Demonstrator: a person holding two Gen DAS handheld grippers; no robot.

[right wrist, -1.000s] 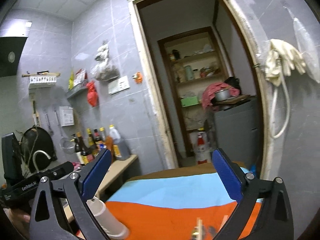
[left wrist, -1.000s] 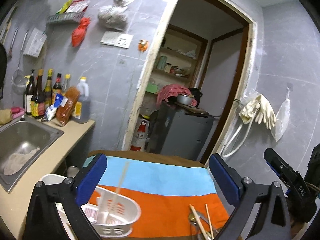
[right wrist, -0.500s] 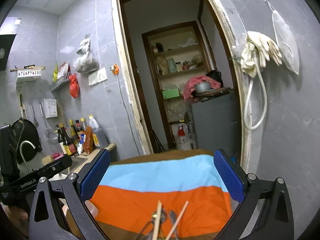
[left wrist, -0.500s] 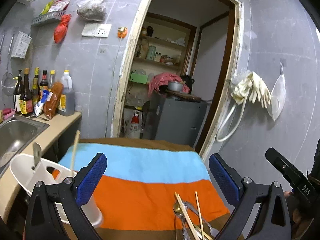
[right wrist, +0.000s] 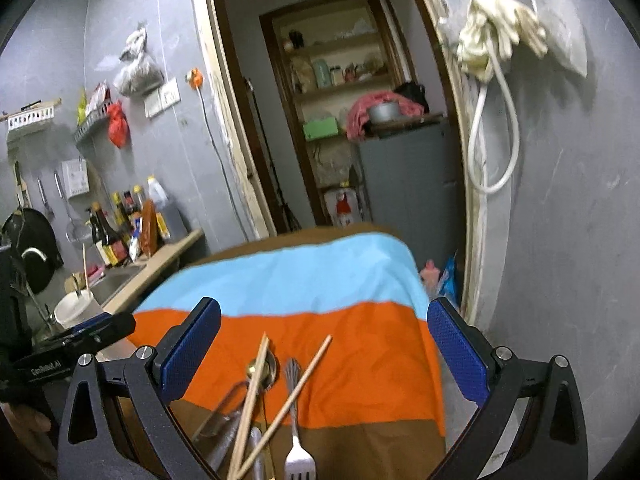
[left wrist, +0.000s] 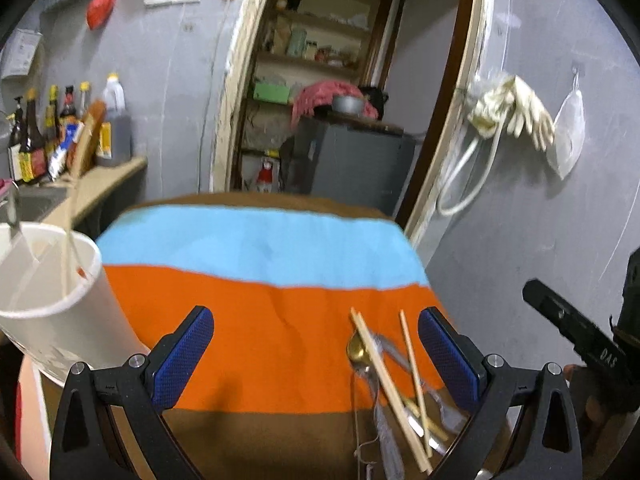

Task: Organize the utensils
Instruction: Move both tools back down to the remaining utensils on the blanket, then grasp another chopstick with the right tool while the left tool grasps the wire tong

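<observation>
Holder (left wrist: 60, 312) at frame left, on cloth (left wrist: 260, 272). Chopsticks (left wrist: 384, 380), spoon (left wrist: 356, 350) piled lower right. Fork (right wrist: 296, 420) among them.

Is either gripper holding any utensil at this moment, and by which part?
Nothing is held. The left gripper and right gripper are both open; the chopsticks and fork lie on the cloth.

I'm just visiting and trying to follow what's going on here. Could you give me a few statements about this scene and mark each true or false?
1. Both tongs, left and right, are open and hold nothing. True.
2. The fork stands in the white holder. False: it lies on the striped cloth.
3. Chopsticks lie among the loose utensils. True.
4. The white holder is empty. False: a chopstick already stands in it.
5. Gloves hang on the wall. True.
</observation>
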